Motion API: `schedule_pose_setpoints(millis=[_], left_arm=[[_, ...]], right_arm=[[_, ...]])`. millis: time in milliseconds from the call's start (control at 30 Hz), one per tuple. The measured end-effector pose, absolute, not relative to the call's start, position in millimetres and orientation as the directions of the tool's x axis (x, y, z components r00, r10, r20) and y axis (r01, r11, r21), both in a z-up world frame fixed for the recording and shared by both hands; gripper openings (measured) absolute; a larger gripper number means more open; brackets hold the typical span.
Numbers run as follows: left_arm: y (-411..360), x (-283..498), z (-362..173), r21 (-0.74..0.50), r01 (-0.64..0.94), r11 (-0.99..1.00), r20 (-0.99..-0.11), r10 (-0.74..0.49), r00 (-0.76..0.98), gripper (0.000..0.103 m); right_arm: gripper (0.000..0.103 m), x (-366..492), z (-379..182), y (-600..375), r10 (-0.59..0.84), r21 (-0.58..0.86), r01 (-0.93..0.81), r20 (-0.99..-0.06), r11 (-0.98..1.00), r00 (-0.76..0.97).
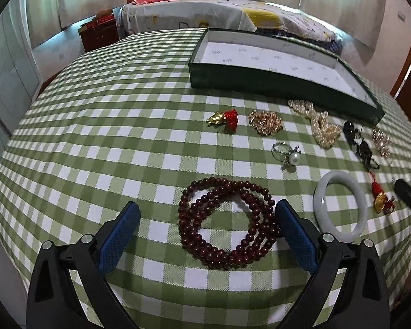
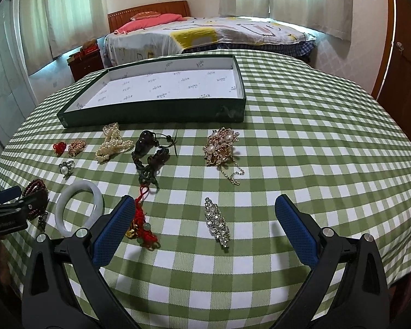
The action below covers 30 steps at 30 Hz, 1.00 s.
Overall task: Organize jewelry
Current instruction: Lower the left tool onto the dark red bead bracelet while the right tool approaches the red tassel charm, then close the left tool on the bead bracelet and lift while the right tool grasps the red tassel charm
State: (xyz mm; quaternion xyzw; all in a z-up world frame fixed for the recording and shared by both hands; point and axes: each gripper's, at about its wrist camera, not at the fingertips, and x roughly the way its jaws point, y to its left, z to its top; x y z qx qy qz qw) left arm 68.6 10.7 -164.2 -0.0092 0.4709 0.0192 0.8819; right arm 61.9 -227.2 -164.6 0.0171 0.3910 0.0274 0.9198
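My left gripper (image 1: 207, 215) is open, and a coiled dark red bead string (image 1: 227, 223) lies on the cloth between its fingers. A white jade bangle (image 1: 341, 208) lies to the right of the beads. My right gripper (image 2: 205, 211) is open above a rhinestone clip (image 2: 217, 224). A red-and-gold charm (image 2: 142, 224) lies by its left finger. Farther off lie a dark bead pendant (image 2: 150, 156), a pearl strand (image 2: 111, 142), a gold pearl brooch (image 2: 222, 148), a pearl ring (image 1: 286, 153) and a gold chain (image 1: 265, 123).
A shallow green tray (image 2: 150, 113) with a white printed lining stands at the far side of the green checked tablecloth (image 2: 301, 164). A second gold-and-red charm (image 1: 223, 119) lies left of the gold chain. A bed and a nightstand are behind the table.
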Motion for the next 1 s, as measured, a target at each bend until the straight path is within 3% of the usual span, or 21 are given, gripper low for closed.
schedule_pose_setpoints(millis=[167,267,333,500,633,767,867,1000], left_arm=[[13,68,-163,-0.006,-0.055,0.998,-0.83,0.026,0.557,0.092],[15,66,-158,-0.001,-0.06,0.998,-0.814,0.034,0.58,0.062],[15,65,-157,0.001,-0.056,0.998,-0.808,0.034,0.588,0.054],[14,66,-156,-0.004,-0.023,1.0,-0.795,0.011,0.606,0.018],[17,68,-155,-0.029,-0.01,1.0,-0.788,-0.017,0.616,0.013],[20,70,-154,-0.037,-0.014,0.999,-0.784,-0.02,0.621,0.012],[21,70,-154,-0.04,-0.016,0.999,-0.783,-0.021,0.621,0.012],[22,71,-154,-0.042,-0.022,0.999,-0.782,-0.02,0.623,0.012]], right_arm=[[0.099,61,-165,-226,0.064,0.05,-0.04,-0.723,0.998,0.688],[0.099,60,-164,-227,0.071,0.06,-0.04,-0.721,0.997,0.689],[0.099,60,-163,-228,0.073,0.064,-0.039,-0.717,0.997,0.693],[0.099,58,-161,-223,0.091,0.067,-0.061,-0.712,0.996,0.696],[0.098,57,-159,-215,0.1,0.052,-0.09,-0.707,0.995,0.7],[0.078,57,-162,-207,0.14,0.069,-0.131,-0.723,0.989,0.677],[0.075,56,-165,-201,0.148,0.06,-0.152,-0.728,0.986,0.67],[0.057,55,-169,-193,0.19,0.08,-0.197,-0.741,0.977,0.644]])
